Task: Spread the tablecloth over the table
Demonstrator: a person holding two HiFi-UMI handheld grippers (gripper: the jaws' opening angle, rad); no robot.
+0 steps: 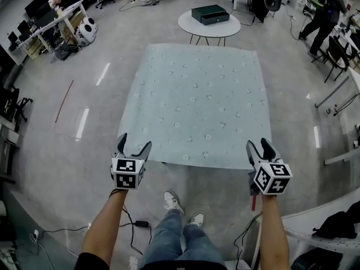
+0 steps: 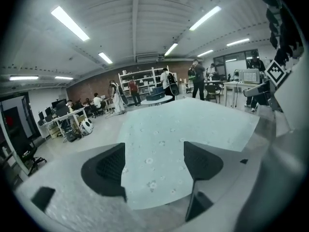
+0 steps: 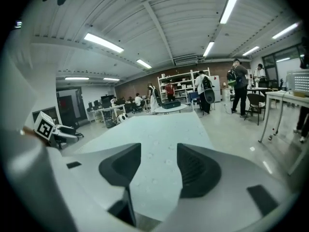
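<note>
The pale blue tablecloth (image 1: 197, 103) with small flower prints lies flat and spread out, hiding the table under it. My left gripper (image 1: 135, 143) is at its near left corner and my right gripper (image 1: 257, 145) at its near right corner. In the left gripper view the jaws of the left gripper (image 2: 154, 166) stand wide apart, with the corner of the tablecloth (image 2: 159, 178) showing in the gap, not pinched. In the right gripper view the right gripper (image 3: 159, 167) is open too, its jaws either side of the near edge of the tablecloth (image 3: 159, 187).
A round white table (image 1: 194, 27) with a dark green box (image 1: 210, 14) stands just beyond the cloth. Desks and chairs line the far left and right, with people among them. My shoes (image 1: 171, 198) and floor cables (image 1: 132, 225) are near; a white table (image 1: 315, 229) is at lower right.
</note>
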